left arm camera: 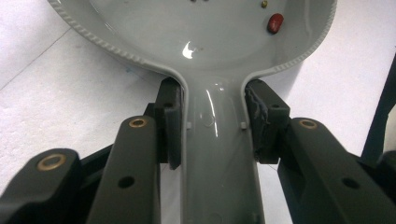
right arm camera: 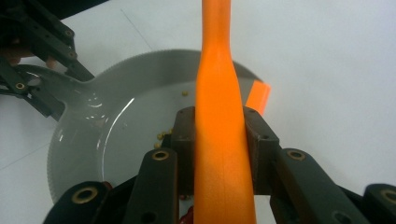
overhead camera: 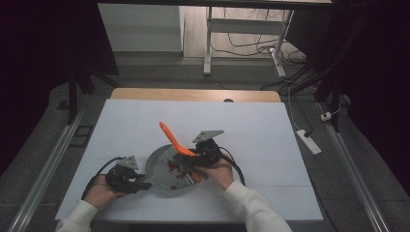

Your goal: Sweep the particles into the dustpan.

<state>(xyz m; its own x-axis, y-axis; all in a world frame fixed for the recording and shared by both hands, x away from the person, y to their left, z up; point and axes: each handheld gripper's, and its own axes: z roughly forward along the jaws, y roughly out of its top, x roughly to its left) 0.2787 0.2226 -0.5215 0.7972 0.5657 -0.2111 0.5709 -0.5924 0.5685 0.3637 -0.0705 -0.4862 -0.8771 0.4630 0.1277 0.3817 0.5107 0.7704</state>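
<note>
While my left gripper [left arm camera: 212, 128] has its jaws clamped on the grey pan's [overhead camera: 162, 166] handle on the tabletop [overhead camera: 121, 125] and my right gripper [right arm camera: 219, 135] grips the orange spatula [overhead camera: 175, 141], red beans [overhead camera: 175, 167] remain inside, so stirring looks midway.

White table [overhead camera: 251, 125], power strip [overhead camera: 308, 141] beside it
</note>
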